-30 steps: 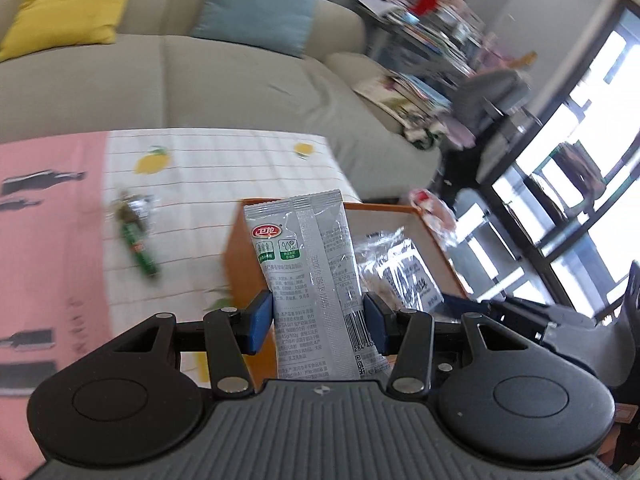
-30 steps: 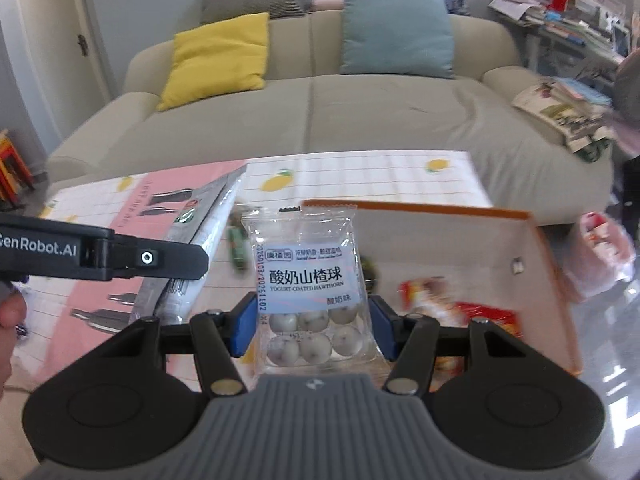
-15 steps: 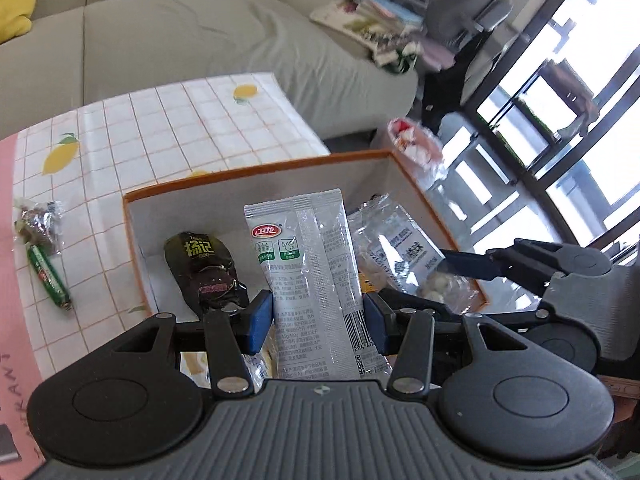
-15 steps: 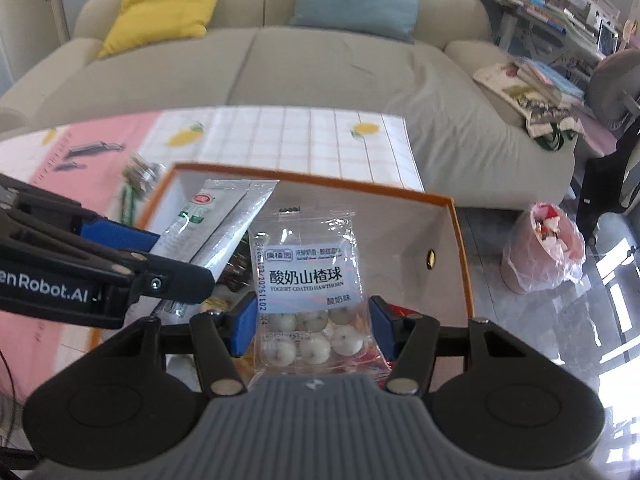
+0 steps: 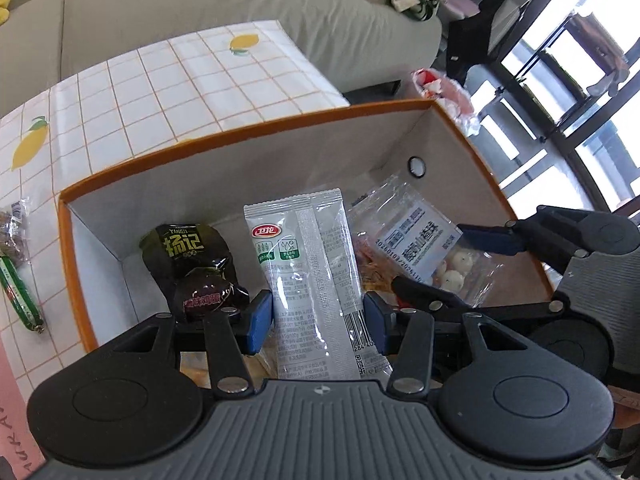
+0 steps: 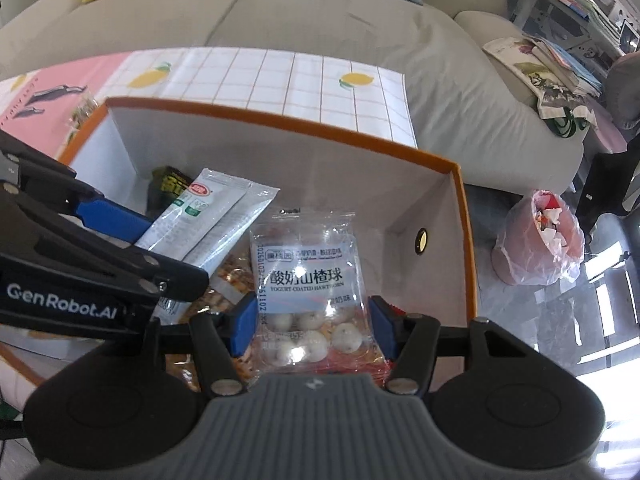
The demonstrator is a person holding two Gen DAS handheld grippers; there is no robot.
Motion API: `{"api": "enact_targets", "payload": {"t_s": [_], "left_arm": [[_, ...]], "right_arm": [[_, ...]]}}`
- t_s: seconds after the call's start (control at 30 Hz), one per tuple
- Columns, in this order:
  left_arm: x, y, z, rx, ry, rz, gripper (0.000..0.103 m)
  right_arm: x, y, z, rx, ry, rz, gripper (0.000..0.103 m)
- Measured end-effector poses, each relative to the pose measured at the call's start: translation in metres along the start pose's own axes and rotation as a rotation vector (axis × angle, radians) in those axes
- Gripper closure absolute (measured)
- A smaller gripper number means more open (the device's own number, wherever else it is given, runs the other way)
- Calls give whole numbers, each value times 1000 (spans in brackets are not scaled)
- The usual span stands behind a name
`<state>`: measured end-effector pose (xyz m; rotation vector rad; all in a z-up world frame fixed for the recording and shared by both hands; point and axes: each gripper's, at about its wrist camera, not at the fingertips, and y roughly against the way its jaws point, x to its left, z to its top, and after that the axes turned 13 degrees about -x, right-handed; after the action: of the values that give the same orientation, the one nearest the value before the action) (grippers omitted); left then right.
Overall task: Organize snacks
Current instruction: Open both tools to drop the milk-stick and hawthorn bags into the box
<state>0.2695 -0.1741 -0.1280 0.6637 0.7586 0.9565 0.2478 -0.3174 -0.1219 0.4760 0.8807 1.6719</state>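
Observation:
My left gripper [image 5: 318, 322] is shut on a tall silver-white snack packet [image 5: 306, 276], held upright inside the orange-rimmed box [image 5: 248, 130]. My right gripper [image 6: 312, 322] is shut on a clear bag of yogurt-coated hawthorn balls [image 6: 308, 284], also lowered into the box [image 6: 466, 240]. Each gripper appears in the other's view: the right one [image 5: 444, 262] to the right, the left one [image 6: 132, 236] to the left with its packet [image 6: 208, 216]. A dark green snack pack [image 5: 192, 262] and some orange-wrapped snacks [image 6: 224, 292] lie on the box floor.
The box stands on a table with a white checked lemon cloth [image 5: 160, 80]. A green sausage stick [image 5: 20, 292] and a small wrapped snack [image 5: 14, 228] lie left of the box. A grey sofa [image 6: 320, 12] is behind; a pink-bagged bin [image 6: 540, 240] stands at the right.
Both grippers have come forward and down with their packets, from beside and above the box to inside it. The cameras now look steeply down onto the box floor.

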Motion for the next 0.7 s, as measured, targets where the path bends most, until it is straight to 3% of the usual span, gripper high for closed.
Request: {"api": "enact_targets", "payload": {"t_s": [0.3,0.57,0.7], "left_arm": [[-1,-8,6,9,12,11,45],[-2,1,8,-9,7,5,25],[-5,14,12,-27,-18,15,23]], "right_arm": [[5,-20,-3,20,52,-11,44],[6,-13,3,27,79,-26,40],[7,-3,9,21,91,-46,33]]}}
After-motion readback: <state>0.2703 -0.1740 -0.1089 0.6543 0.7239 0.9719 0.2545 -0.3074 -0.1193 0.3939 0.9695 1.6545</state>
